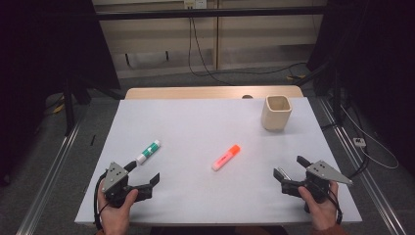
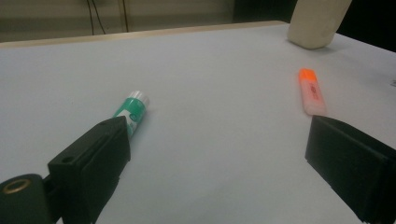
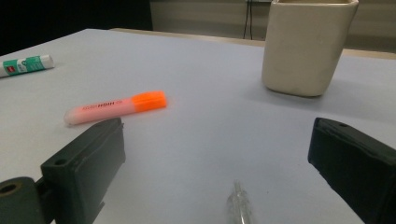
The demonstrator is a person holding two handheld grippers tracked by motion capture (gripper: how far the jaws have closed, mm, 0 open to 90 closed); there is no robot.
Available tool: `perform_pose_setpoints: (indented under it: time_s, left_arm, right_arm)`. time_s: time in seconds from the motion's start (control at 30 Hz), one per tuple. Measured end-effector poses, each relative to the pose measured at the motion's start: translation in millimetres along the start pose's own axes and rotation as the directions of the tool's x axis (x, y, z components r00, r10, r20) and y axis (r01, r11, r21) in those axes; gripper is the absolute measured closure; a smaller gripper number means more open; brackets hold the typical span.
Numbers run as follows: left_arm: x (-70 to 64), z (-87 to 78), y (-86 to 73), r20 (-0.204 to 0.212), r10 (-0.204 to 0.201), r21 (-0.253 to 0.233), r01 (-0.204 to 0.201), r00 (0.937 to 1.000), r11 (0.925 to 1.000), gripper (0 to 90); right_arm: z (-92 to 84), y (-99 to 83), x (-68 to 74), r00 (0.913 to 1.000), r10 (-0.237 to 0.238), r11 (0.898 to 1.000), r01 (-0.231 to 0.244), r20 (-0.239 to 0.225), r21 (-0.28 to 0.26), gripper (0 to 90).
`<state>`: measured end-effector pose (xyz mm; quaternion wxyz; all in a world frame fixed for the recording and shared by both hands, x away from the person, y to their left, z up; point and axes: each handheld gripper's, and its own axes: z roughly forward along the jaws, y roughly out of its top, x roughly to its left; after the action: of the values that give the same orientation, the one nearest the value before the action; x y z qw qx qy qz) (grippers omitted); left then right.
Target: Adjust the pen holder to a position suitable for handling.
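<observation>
The orange highlighter (image 1: 226,157) lies flat near the middle of the white table (image 1: 195,122) and serves as the landmark here, its orange cap pointing toward the far right corner and its pale body toward the person. Bare tabletop surrounds it on every side, so nothing crowds it. To its left, well apart, lies the green-and-white marker (image 1: 148,152), also flat and slanted the same way. The left gripper (image 1: 145,179) sits just nearside of that marker, close to the table's near edge, held in the person's left hand (image 1: 116,208); its jaws stand spread with nothing between them, and in the left gripper view the marker (image 2: 132,112) lies just past the left jaw while the highlighter (image 2: 312,91) lies beyond the right jaw. To the highlighter's right and nearer the person, the right gripper (image 1: 289,167) is held in the right hand (image 1: 320,208) close to the near right corner; its jaws are likewise released and empty, with open table between them and the highlighter (image 3: 116,107) ahead of the left jaw in the right gripper view. Beyond the highlighter, toward the far right corner, a beige square cup (image 1: 276,112) stands upright, near the table's far edge and well apart from the highlighter. A wide bare stretch of table separates the two grippers.
</observation>
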<state>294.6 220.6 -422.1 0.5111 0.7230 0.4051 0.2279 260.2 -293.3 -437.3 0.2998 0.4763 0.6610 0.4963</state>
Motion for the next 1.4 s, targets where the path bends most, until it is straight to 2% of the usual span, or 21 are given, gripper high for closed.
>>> perform_pose_setpoints:
  time_s: [0.17,0.27,0.5,0.63,0.77,0.8,0.83,0.9,0.93,1.03,1.07,1.1,1.23,1.3,1.4]
  left_arm:
    - [-1.6,4.1,-0.2,0.000,-0.006,0.005,0.006,1.0000,1.0000,6.6]
    - [-4.0,7.8,0.0,0.016,0.001,0.017,-0.002,0.9999,0.9999,6.6]
    - [-6.7,11.9,1.3,0.043,0.022,0.034,-0.023,0.9988,0.9992,6.6]
    - [-5.6,13.6,1.9,0.043,0.024,0.032,-0.026,0.9988,0.9991,6.6]
    - [-4.1,15.6,2.3,0.042,0.026,0.048,-0.028,0.9988,0.9984,6.6]
    - [-4.6,15.9,2.4,0.042,0.019,0.042,-0.021,0.9989,0.9989,6.6]
    - [-4.4,15.5,2.6,0.043,0.022,0.043,-0.023,0.9989,0.9988,6.6]
    - [-4.2,14.8,2.7,0.041,0.027,0.045,-0.029,0.9988,0.9986,6.6]
    - [-4.1,14.5,2.7,0.041,0.030,0.046,-0.032,0.9987,0.9985,6.6]
    - [-3.3,14.4,2.5,0.042,0.027,0.047,-0.029,0.9988,0.9985,6.6]
    - [-2.9,14.3,2.4,0.039,0.029,0.048,-0.030,0.9988,0.9984,6.6]
    - [-1.9,13.8,2.5,0.037,0.038,0.052,-0.040,0.9986,0.9979,6.6]
    - [-1.9,14.4,2.5,0.033,0.033,0.051,-0.035,0.9989,0.9981,6.6]
    - [-2.2,14.5,2.7,0.036,0.037,0.057,-0.039,0.9987,0.9976,6.6]
    - [-1.8,14.8,3.0,0.041,0.039,0.057,-0.042,0.9984,0.9975,6.6]
  right_arm:
    - [1.0,1.2,-4.4,0.9999,0.011,1.000,-0.011,0.001,0.002,3.8]
    - [2.0,5.1,-7.2,0.9998,0.022,1.000,-0.022,-0.001,-0.008,3.8]
    - [9.1,19.5,-15.1,0.9999,-0.008,1.000,0.008,0.012,-0.005,4.2]
    - [15.4,27.9,-20.6,0.9999,-0.005,1.000,0.005,0.014,0.007,4.1]
    - [28.6,47.2,-30.0,0.9997,-0.020,0.999,0.019,0.015,0.036,3.5]
    - [28.6,47.2,-30.0,0.9997,-0.020,0.999,0.019,0.015,0.036,3.5]
    - [33.8,57.0,-33.9,0.9998,-0.016,0.999,0.016,0.012,0.046,3.4]
    - [36.4,61.7,-36.4,0.9999,-0.012,0.999,0.012,0.008,0.052,3.4]
    - [41.5,70.1,-41.6,0.9999,-0.008,0.997,0.007,0.008,0.071,3.1]
    - [46.6,76.9,-46.9,0.9995,-0.016,0.996,0.014,0.029,0.088,3.1]
    - [51.1,82.7,-52.2,0.9985,-0.018,0.995,0.013,0.052,0.094,3.6]
    - [53.2,85.5,-54.5,0.9983,-0.015,0.996,0.009,0.056,0.094,3.7]
    - [59.3,96.1,-59.3,0.9986,-0.006,0.995,0.001,0.052,0.101,3.6]
    - [67.8,108.6,-65.4,0.9975,-0.018,0.993,0.009,0.069,0.119,3.2]
    - [80.2,119.0,-76.5,0.9978,0.004,0.991,-0.012,0.067,0.132,3.2]
